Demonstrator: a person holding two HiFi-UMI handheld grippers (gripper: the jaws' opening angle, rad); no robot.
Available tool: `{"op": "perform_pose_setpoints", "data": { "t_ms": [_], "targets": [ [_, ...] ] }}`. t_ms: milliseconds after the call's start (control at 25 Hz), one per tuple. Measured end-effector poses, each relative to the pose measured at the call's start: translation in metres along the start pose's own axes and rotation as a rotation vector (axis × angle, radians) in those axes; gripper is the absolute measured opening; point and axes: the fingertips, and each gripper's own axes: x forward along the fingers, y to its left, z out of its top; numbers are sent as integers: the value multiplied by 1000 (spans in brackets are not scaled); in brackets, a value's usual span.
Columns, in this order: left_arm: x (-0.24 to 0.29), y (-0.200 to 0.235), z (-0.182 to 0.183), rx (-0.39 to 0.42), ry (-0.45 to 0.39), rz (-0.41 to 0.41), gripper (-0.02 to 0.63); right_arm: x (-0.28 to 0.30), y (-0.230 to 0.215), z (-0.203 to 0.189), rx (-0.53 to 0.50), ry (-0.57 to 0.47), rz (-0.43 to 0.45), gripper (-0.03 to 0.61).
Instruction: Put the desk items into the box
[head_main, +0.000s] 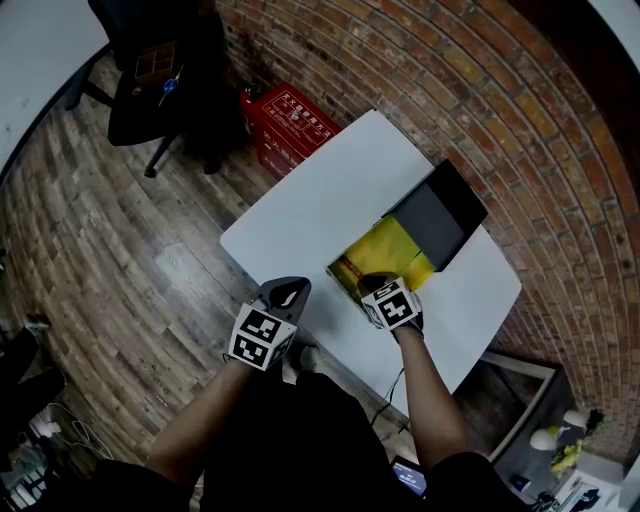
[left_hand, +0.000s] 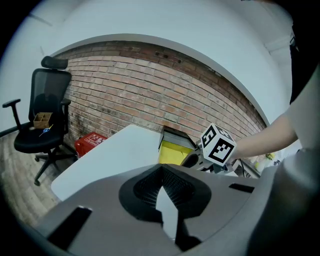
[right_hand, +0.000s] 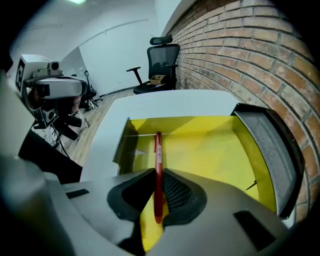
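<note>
A box (head_main: 392, 248) with a yellow inside and a dark lid (head_main: 440, 210) lies open on the white table (head_main: 320, 200). My right gripper (head_main: 380, 287) is at the box's near end, shut on a red pen (right_hand: 158, 160). In the right gripper view the pen points out over the yellow floor (right_hand: 210, 150) of the box, with the grey-lined lid (right_hand: 265, 145) to the right. My left gripper (head_main: 287, 295) hovers at the table's near edge, left of the box, jaws together and holding nothing. The left gripper view shows the box (left_hand: 175, 152) ahead and the right gripper's marker cube (left_hand: 218, 145).
A brick wall runs behind the table. A black office chair (head_main: 160, 70) and a red case (head_main: 290, 125) stand on the wood floor to the left. The table's near edge lies just below both grippers.
</note>
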Motion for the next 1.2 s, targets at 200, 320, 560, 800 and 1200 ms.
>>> {"op": "perform_pose_setpoints", "data": {
  "t_ms": [200, 320, 560, 800, 1200],
  "targets": [
    [-1, 4, 0, -5, -1, 7, 14, 6, 1, -3, -4, 24, 8, 61],
    [-2, 6, 0, -4, 0, 11, 14, 6, 1, -3, -1, 27, 12, 61],
    [-5, 5, -1, -2, 4, 20, 14, 5, 5, -3, -13, 23, 16, 63],
    [-7, -1, 1, 2, -3, 42, 14, -9, -3, 0, -8, -30, 5, 83],
    [-22, -35, 6, 14, -43, 89, 14, -73, 2, 17, 166, -320, 19, 51]
  ]
}}
